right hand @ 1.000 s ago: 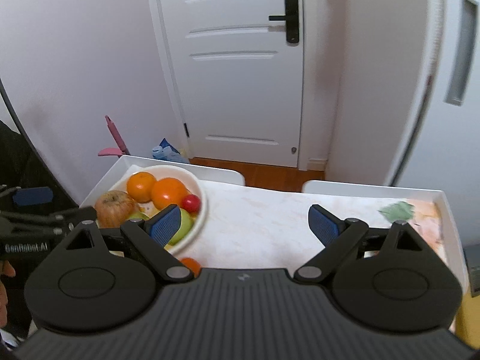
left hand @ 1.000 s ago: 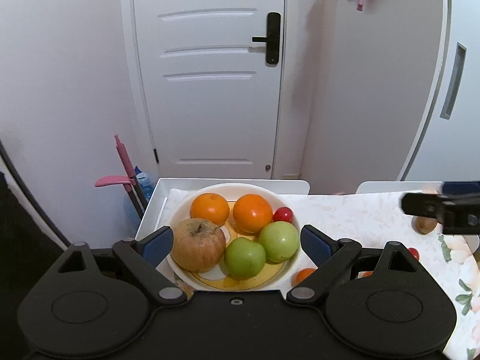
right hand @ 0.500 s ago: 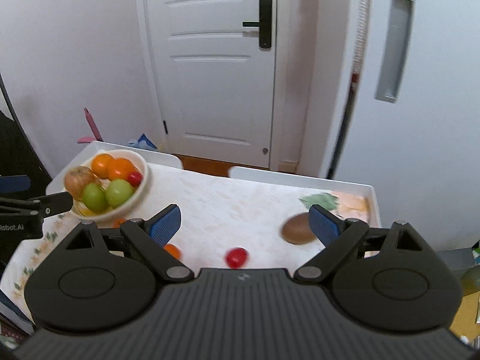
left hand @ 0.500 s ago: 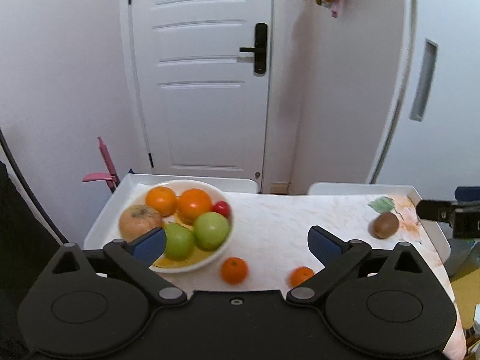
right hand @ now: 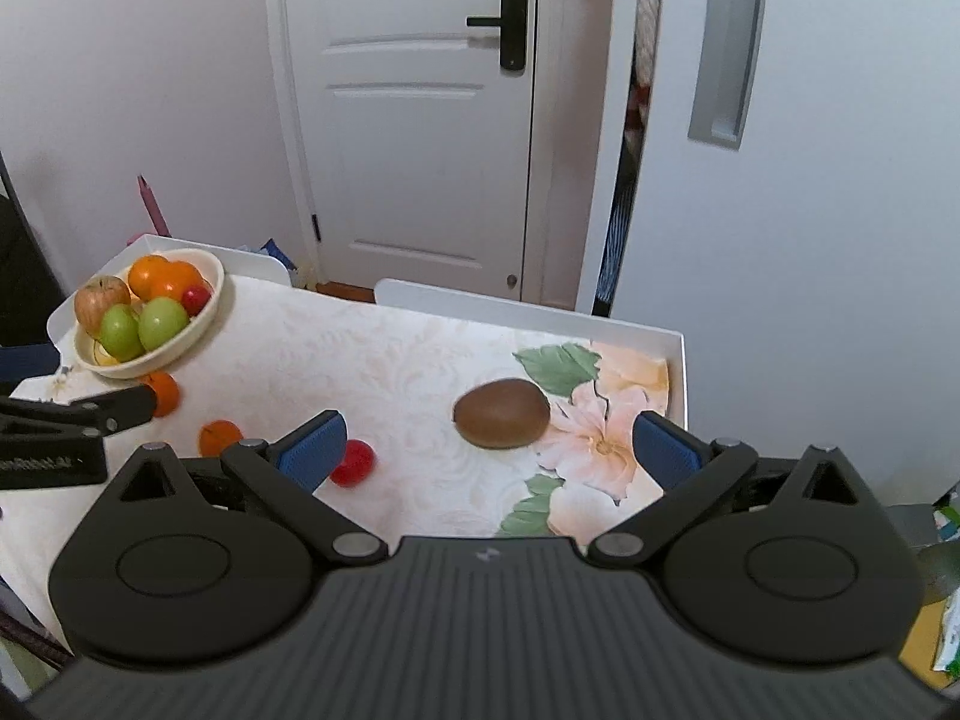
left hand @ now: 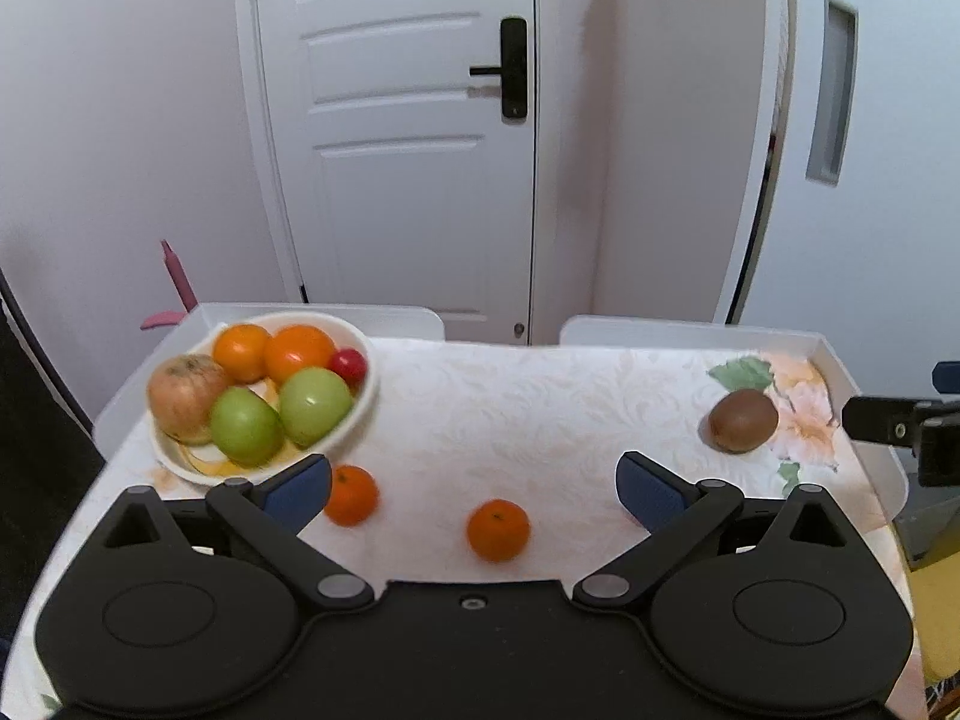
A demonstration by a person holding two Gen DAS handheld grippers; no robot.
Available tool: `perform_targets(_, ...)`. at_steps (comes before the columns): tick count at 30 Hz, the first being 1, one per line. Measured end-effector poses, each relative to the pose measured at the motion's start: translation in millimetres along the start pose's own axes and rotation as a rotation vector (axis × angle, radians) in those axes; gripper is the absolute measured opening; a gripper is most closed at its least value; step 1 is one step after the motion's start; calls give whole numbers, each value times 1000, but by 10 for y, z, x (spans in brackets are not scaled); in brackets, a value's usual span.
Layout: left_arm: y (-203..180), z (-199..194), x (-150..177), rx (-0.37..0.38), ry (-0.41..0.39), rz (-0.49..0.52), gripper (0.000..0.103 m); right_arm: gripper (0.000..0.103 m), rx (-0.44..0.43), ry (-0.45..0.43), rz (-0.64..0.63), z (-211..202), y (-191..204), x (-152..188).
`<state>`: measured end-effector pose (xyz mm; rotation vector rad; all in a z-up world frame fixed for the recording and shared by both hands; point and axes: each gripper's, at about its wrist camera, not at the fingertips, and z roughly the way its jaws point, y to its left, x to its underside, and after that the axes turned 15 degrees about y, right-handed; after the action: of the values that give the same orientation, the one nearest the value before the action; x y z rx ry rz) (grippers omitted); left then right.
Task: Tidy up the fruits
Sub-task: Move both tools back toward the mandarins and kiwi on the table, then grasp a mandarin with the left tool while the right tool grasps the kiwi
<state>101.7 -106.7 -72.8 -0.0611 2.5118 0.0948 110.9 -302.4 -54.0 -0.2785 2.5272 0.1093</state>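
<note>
A cream bowl (left hand: 360, 414) at the table's far left holds two oranges, two green apples, a brownish apple and a small red fruit; it also shows in the right wrist view (right hand: 204, 330). Two small oranges (left hand: 351, 495) (left hand: 498, 529) lie loose on the cloth near my open, empty left gripper (left hand: 474, 483). A brown kiwi (right hand: 501, 413) lies just ahead of my open, empty right gripper (right hand: 489, 450); it also shows at the right in the left wrist view (left hand: 743, 420). A small red fruit (right hand: 353, 463) lies beside the right gripper's left finger.
The table (left hand: 540, 396) has a floral cloth and raised white rims at the back and right (right hand: 681, 372). A white door and a wall stand behind. The left gripper shows at the left edge of the right wrist view (right hand: 78, 414).
Both grippers have pulled back and swung right, away from the bowl. The loose oranges, the red fruit and the kiwi have come into view. Both stay open.
</note>
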Motion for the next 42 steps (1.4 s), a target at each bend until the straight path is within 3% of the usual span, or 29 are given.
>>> perform_targets(5, -219, 307, 69, -31, 23, 25, 100, 103, -38, 28, 27, 292, -199, 0)
perform_targets(13, -320, 770, 122, -68, 95, 0, 86, 103, -55, 71, -12, 702, -333, -10)
perform_targets(16, -291, 879, 97, -69, 113, -24, 72, 103, -70, 87, -18, 841, -355, -32)
perform_targets(28, -232, 1071, 58, -65, 146, -81, 43, 103, -83, 126, -71, 1279, -261, -230)
perform_targets(42, -215, 1063, 55, -59, 150, -74, 41, 88, -79, 130, -99, 1491, -183, -311)
